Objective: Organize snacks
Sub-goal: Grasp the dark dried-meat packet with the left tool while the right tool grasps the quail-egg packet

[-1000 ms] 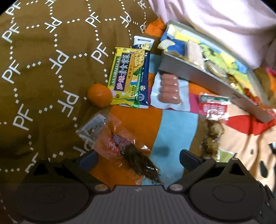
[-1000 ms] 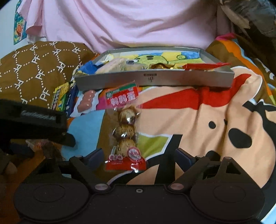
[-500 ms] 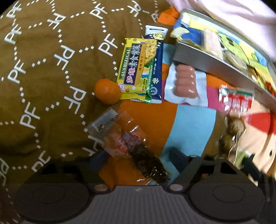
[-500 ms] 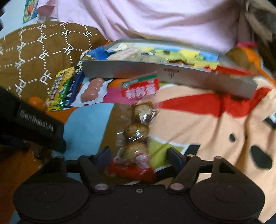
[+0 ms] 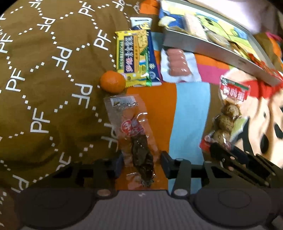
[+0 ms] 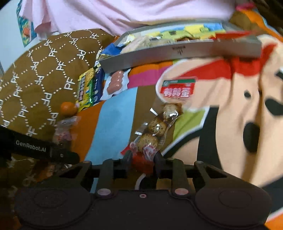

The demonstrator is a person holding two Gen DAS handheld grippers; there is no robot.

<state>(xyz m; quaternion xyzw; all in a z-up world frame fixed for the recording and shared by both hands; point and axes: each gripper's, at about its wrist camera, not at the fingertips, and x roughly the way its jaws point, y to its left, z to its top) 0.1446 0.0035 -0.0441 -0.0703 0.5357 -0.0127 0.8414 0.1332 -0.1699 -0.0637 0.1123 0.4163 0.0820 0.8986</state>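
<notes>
A clear orange packet with a dark meat snack (image 5: 139,141) lies on the colourful blanket. My left gripper (image 5: 141,164) points down over the packet's near end. Its jaws are closing, and the pads touch the packet's two edges. A clear packet of three brown speckled eggs with a red label (image 6: 159,125) lies to the right. My right gripper (image 6: 143,159) is closing on the packet's red lower end, which is bunched between the pads. The left wrist view shows that same grip (image 5: 219,150). Behind stands a grey tray (image 6: 176,51) with several snacks in it.
An orange (image 5: 112,81), a yellow packet (image 5: 132,56) on a blue one (image 5: 141,23), and a sausage pack (image 5: 177,62) lie in front of the tray. A brown "PF" cover (image 5: 44,70) lies left. Pink cloth (image 6: 123,14) hangs behind the tray.
Both pairs of jaws narrowed from wide open onto their packets. The meat packet now lies straight between the left fingers. The egg packet leans right in the right wrist view.
</notes>
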